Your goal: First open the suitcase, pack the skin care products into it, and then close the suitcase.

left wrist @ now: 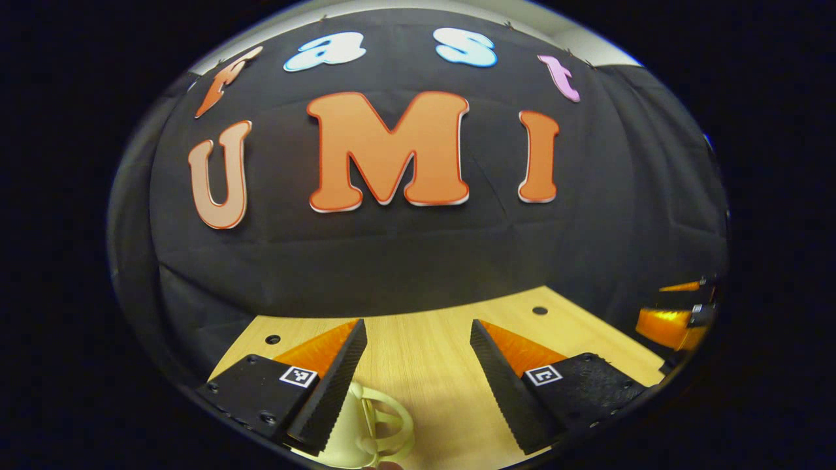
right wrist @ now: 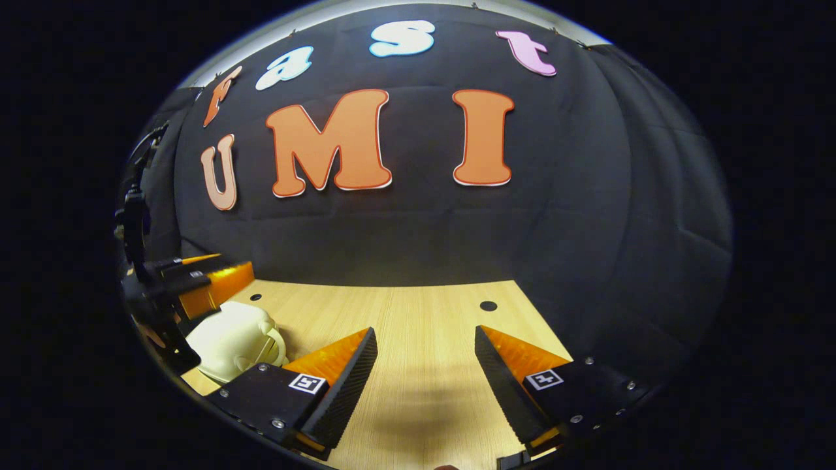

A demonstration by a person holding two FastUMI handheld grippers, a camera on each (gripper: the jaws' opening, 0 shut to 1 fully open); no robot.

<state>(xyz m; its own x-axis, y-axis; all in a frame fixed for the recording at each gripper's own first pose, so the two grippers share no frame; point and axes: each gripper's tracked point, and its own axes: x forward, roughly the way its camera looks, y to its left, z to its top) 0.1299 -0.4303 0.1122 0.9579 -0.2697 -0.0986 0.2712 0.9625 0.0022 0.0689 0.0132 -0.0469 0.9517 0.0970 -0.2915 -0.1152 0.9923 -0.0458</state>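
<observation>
Across the left gripper view, your left gripper [left wrist: 418, 378] hangs wide open, holding nothing, over the wooden table [left wrist: 431, 352]; the cream suitcase [left wrist: 366, 427] (small, handle up) sits low beside the left finger. Drop lower and centre on its handle before closing, I'd say. Over in the right gripper view, your right gripper [right wrist: 424, 378] gapes empty too, well right of the suitcase. Skin care products: can't spot any; nothing blocks you.

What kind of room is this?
Probably a small recording booth, not a home room. A black cloth wall hangs behind a bare wooden table with round holes, and a cream suitcase sits by the left claw.
</observation>
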